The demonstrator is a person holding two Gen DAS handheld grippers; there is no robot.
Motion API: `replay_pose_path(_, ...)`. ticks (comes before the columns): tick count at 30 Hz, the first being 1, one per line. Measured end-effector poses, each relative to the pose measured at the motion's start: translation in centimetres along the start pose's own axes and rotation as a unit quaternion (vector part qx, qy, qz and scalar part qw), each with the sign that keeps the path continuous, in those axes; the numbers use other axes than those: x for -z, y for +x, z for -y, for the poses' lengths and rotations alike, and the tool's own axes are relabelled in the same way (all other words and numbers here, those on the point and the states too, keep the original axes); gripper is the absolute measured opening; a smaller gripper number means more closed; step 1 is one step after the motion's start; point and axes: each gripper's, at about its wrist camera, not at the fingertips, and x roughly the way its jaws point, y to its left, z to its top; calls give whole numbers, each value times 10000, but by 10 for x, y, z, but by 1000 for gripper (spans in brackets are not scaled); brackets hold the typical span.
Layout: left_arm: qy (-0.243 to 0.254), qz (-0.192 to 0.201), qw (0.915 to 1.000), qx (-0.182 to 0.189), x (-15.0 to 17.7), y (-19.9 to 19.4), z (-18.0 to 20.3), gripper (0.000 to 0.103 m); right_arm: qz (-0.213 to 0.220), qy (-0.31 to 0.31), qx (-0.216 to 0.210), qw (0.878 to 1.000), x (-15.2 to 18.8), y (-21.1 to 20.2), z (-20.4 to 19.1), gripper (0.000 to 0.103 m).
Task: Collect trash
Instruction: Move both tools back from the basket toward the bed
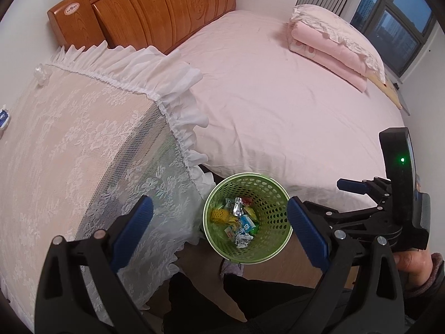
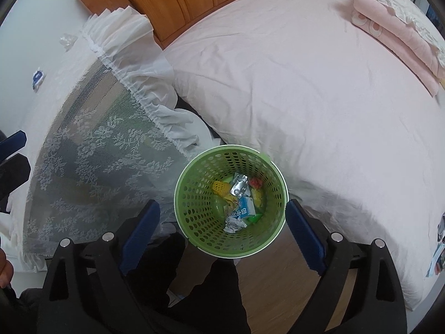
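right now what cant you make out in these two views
- Floor under the green basket: hidden by the basket and dark trousers, both views.
- Bottom layer of trash: covered by the blister pack and blue carton.
- Blue-and-white scrap on the lace cover: cut by the left edge, left wrist view.
- Items at the bed edge: cut off and blurred, right wrist view.

I see a green perforated plastic basket (image 2: 194, 217), smooth and faintly glossy, holding crinkled foil (image 2: 240, 185) and a paper carton (image 2: 246, 208). My fingers (image 2: 141, 222) carry ribbed blue pads on matt black plastic. White lace cloth (image 1: 69, 144) drapes the tabletop; the headboard (image 1: 155, 8) is varnished, glossy wood.
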Motion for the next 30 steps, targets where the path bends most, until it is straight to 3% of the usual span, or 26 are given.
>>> replay_pose_path(20,184,-60,9998,-42,-1,1,10,92,1,18,11,10000,0,2,0,91)
replay_pose_path(27,462,-36,9989,33,2,0,26,92,193,208,156,9995,2,-5,10,91)
replay_pose_path(30,363,46,9993,-32,-2,-6,22,92,276,206,221,9992,-7,-16,9,91)
